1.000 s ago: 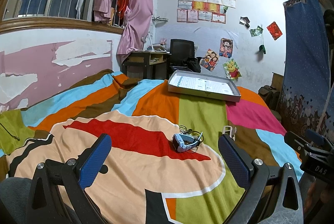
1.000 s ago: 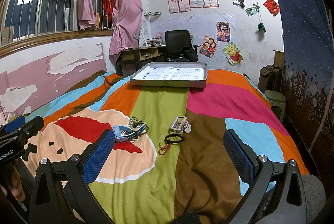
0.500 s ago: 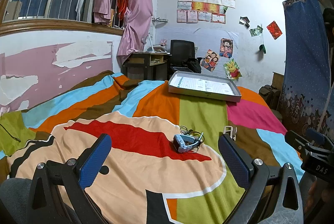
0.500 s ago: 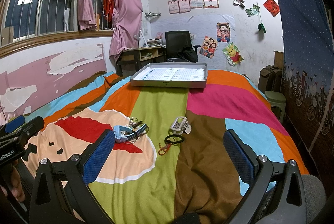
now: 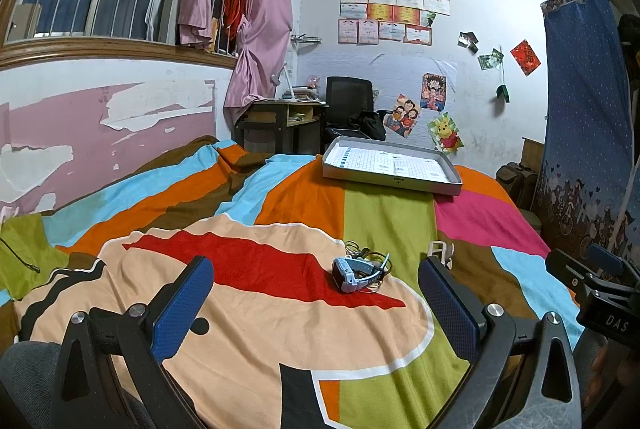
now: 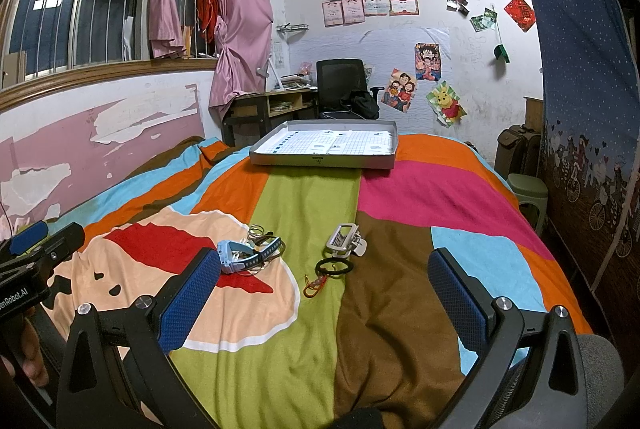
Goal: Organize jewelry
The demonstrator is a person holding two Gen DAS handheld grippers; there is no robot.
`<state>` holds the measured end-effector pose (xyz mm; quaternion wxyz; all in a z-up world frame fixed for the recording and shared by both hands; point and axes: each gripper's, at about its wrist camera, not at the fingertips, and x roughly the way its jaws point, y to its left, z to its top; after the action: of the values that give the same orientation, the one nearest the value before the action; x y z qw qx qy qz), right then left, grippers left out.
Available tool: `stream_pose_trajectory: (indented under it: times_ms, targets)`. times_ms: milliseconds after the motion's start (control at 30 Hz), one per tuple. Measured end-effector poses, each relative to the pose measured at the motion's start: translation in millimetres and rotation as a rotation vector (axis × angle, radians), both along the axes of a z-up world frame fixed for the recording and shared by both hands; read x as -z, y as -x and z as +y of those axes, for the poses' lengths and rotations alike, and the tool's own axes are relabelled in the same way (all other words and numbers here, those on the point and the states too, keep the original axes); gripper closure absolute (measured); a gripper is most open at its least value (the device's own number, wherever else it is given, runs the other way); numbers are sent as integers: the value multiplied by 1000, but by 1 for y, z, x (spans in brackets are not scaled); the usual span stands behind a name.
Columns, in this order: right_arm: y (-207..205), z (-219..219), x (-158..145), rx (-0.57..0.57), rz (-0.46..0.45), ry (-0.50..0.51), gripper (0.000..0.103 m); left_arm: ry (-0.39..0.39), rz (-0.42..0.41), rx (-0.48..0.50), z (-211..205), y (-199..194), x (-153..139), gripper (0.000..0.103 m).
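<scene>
Jewelry pile, blue watch [image 5: 354, 273] tangled with rings, ahead of both wide-open empty grippers [image 5: 316, 303] [image 6: 324, 299]; grabbing watch may drag rings.

The left gripper [image 5: 316, 303] is held low and points forward. Its two blue fingers [image 5: 182, 303] are spread wide apart, and nothing is between them. The right gripper [image 6: 324, 295] is held low too and points the same way. Its blue fingers [image 6: 456, 299] are also wide apart and hold nothing. The two grippers sit side by side, a little apart. A bit of a hand [image 6: 28, 349] shows under the left gripper, holding its handle.
</scene>
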<state>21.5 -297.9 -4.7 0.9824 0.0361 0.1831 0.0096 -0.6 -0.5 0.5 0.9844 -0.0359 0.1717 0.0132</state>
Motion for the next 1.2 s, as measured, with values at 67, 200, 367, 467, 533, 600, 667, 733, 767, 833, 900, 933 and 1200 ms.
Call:
stream_pose_trajectory:
  times_ms: [67, 200, 367, 467, 533, 600, 667, 733, 767, 833, 900, 933, 1200]
  targets:
    - [0, 0, 0, 0, 0, 0, 1, 0, 0, 0, 0, 0, 0, 0]
    - [0, 0, 0, 0, -1, 0, 1, 0, 0, 0, 0, 0, 0, 0]
    - [0, -1, 1, 0, -1, -1, 1, -2, -1, 0, 0, 0, 0, 0]
    - [0, -1, 1, 0, -1, -1, 1, -2, -1, 0, 0, 0, 0, 0]
    - [0, -1, 1, 0, -1, -1, 1, -2, 0, 1, 0, 0, 0, 0]
    - [0, -1, 1, 0, -1, -1, 1, -3, -1, 0, -1, 0, 0, 0]
    - [0, -1, 1, 0, -1, -1, 1, -3, -1, -1, -1, 0, 0, 0]
    - [0, -1, 1, 1, 0, -2, 1, -2, 0, 0, 0, 0, 0, 0]
    - [0, -1, 1, 1, 1, -2, 1, -2, -1, 0, -1, 0, 0, 0]
    - [0, -1, 1, 1, -1, -2, 1, -3, 0, -1, -1, 0, 0, 0]
    - [0, -1, 1, 0, 0, -2, 1, -4, 1, 0, -1, 0, 0, 0]
    - [0, -1, 1, 0, 1, -2, 1, -5, 3, 0, -1, 0, 0, 0]
    - [0, -3, 0, 12, 11, -14, 1, -21, 48, 11, -9, 0, -9, 0]
